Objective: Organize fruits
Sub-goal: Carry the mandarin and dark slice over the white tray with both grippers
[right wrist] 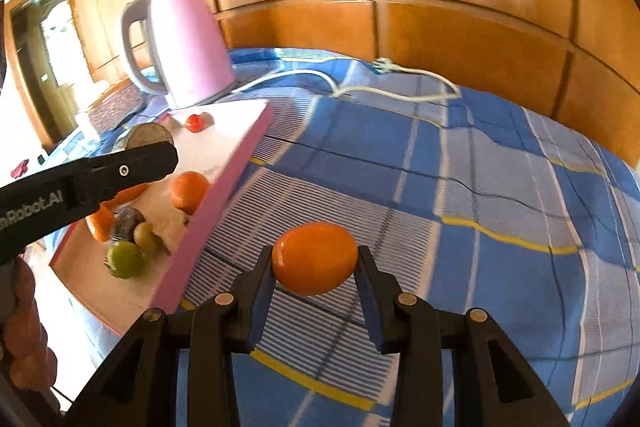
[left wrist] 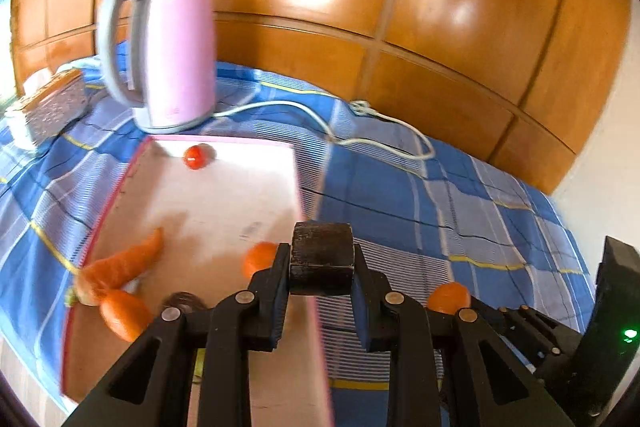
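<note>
My left gripper (left wrist: 320,261) is shut on a dark brown, blunt-ended object (left wrist: 322,247), held above the right edge of the pink-rimmed board (left wrist: 224,195). On the board lie a small tomato (left wrist: 195,157), two carrots (left wrist: 128,263) and an orange (left wrist: 258,259). In the right wrist view my right gripper (right wrist: 315,261) is shut on another orange (right wrist: 316,259), held over the blue checked cloth (right wrist: 480,167) right of the board (right wrist: 236,163). The left gripper (right wrist: 160,155) shows there at the left. Green fruits (right wrist: 126,259) and a dark one (right wrist: 127,218) sit at the board's near end.
A pink kettle (left wrist: 168,47) stands just behind the board, and its white cord (left wrist: 360,131) trails across the cloth to the right. A tissue box (left wrist: 52,107) lies at the far left. Wooden wall panels (left wrist: 400,7) close off the back. A hand (right wrist: 24,327) is at the lower left.
</note>
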